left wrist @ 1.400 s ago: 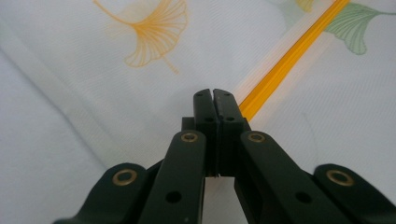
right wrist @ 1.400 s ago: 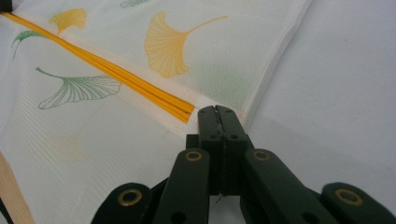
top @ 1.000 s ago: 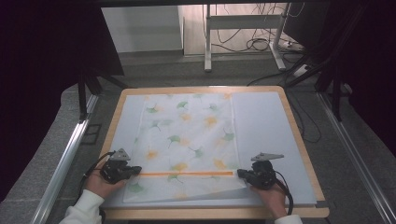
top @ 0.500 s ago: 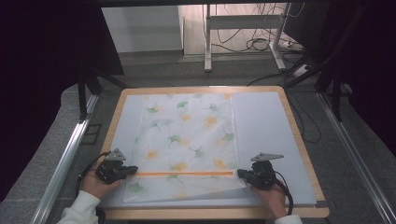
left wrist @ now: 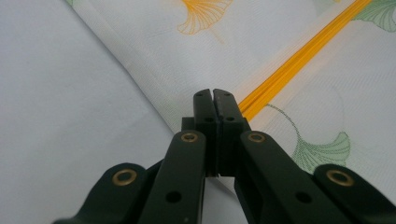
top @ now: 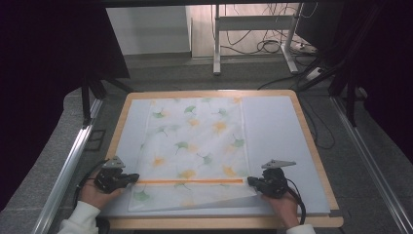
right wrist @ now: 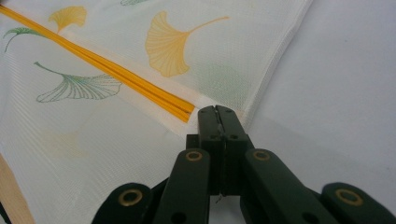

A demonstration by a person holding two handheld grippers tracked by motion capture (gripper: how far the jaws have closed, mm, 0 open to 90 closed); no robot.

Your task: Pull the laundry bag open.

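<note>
Left tongs [top: 127,177] slid outward along the cloth [top: 195,146] edge, still clamped.

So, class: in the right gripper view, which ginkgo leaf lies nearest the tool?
The big orange leaf just above the stripe; the green leaf lies farther left.

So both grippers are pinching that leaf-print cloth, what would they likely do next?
Probably lift both together and carry the fold farther away. The left gripper and right gripper are each shut on an edge of the white ginkgo-leaf cloth, at the ends of its orange stripe, suggesting a fold under way.
</note>
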